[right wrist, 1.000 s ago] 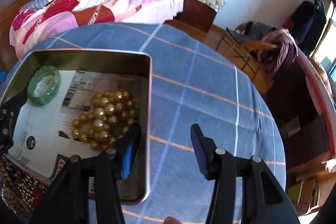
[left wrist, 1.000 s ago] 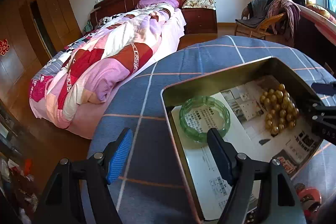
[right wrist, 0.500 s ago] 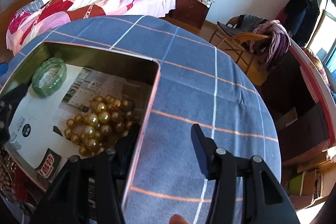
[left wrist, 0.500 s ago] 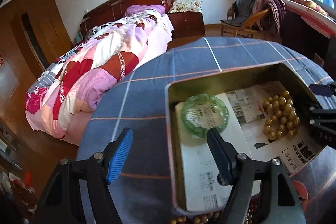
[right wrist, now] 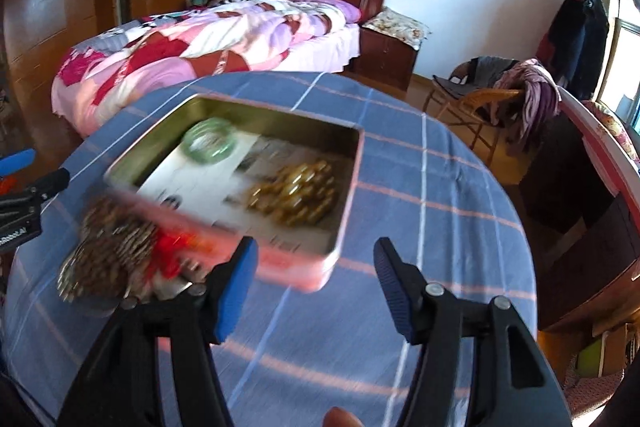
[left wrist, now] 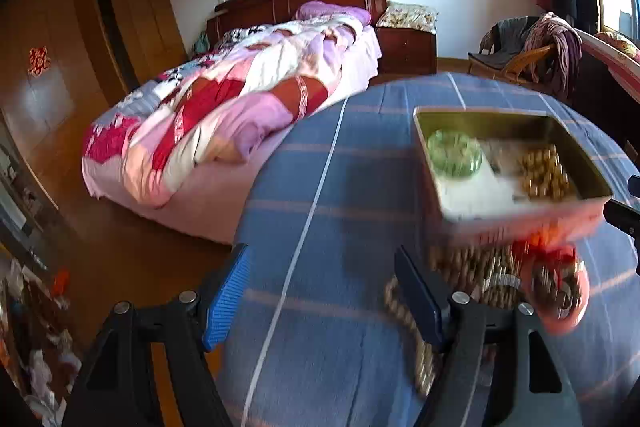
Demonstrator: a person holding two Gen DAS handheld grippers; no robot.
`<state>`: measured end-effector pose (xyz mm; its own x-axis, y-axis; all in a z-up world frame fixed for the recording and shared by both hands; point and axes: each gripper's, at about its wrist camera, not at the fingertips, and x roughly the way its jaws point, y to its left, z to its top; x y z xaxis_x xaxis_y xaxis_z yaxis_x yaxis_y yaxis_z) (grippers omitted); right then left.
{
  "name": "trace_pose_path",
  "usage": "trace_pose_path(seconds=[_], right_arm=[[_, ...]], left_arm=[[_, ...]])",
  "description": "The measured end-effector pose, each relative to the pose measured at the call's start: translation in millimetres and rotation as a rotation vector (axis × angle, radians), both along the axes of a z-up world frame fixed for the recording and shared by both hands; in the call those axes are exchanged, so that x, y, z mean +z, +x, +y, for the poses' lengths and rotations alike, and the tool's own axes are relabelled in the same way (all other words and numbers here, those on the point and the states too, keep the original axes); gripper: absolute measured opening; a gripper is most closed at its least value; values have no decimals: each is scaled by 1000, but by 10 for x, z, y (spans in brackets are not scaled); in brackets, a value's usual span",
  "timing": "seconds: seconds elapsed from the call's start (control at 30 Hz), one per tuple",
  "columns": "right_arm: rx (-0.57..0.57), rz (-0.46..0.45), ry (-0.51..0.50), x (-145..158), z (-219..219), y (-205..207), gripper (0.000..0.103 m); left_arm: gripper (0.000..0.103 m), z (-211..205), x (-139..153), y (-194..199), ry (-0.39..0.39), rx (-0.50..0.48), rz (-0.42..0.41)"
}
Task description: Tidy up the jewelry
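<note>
A pink metal tin (left wrist: 520,223) (right wrist: 348,195) sits on the round blue checked table. Inside it lie a green bangle (left wrist: 454,155) (right wrist: 210,145) and a heap of gold beads (left wrist: 546,173) (right wrist: 298,193) on printed paper. In front of the tin lies a pile of brown bead strings (left wrist: 472,267) (right wrist: 108,251) with a red tassel (right wrist: 172,247). My left gripper (left wrist: 320,297) is open and empty, pulled back to the left of the tin. My right gripper (right wrist: 316,285) is open and empty, near the tin's front right corner.
A pink round dish (left wrist: 564,299) lies by the bead strings. A bed with a patchwork quilt (left wrist: 240,99) stands beyond the table's left edge. A chair with clothes (right wrist: 504,91) stands at the back right. The blue tablecloth (left wrist: 332,187) shows to the tin's left.
Both grippers have pulled back and up from the tin, so it looks smaller and farther. The bead strings in front of the tin have come into view. Both stayed open.
</note>
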<state>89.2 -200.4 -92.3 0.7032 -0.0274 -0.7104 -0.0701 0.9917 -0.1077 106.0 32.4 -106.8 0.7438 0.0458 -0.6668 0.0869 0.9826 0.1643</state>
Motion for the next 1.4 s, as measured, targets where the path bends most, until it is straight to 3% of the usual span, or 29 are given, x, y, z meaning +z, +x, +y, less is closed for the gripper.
trace_pose_path(seconds=[0.13, 0.3, 0.53, 0.63, 0.77, 0.8, 0.9, 1.07, 1.17, 1.27, 1.4], right_arm=[[21, 1, 18, -61, 80, -134, 63], [24, -1, 22, -96, 94, -150, 63], [18, 1, 39, -169, 91, -175, 64], [20, 9, 47, -210, 91, -181, 64], [16, 17, 58, -247, 63, -209, 65], [13, 17, 62, -252, 50, -215, 65], [7, 13, 73, -256, 28, -242, 67], [4, 14, 79, -274, 10, -255, 67], [4, 14, 78, -280, 16, -259, 67], [5, 9, 80, -285, 18, -257, 67], [1, 13, 98, -297, -16, -252, 67]], left_arm=[[73, 28, -148, -94, -1, 10, 31], [58, -6, -216, -78, 10, -6, 39], [56, -234, -332, -75, -27, -86, 83], [51, -298, -353, -76, -22, -97, 63], [26, -333, -361, -89, -79, -144, 107], [25, -342, -396, -94, -84, -148, 133], [25, -341, -431, -162, -64, -144, 112], [25, -211, -445, -115, -124, -116, 136], [25, -222, -446, -106, -122, -127, 130], [13, -229, -439, -116, -139, -154, 138], [12, -190, -379, -177, -170, -157, 128]])
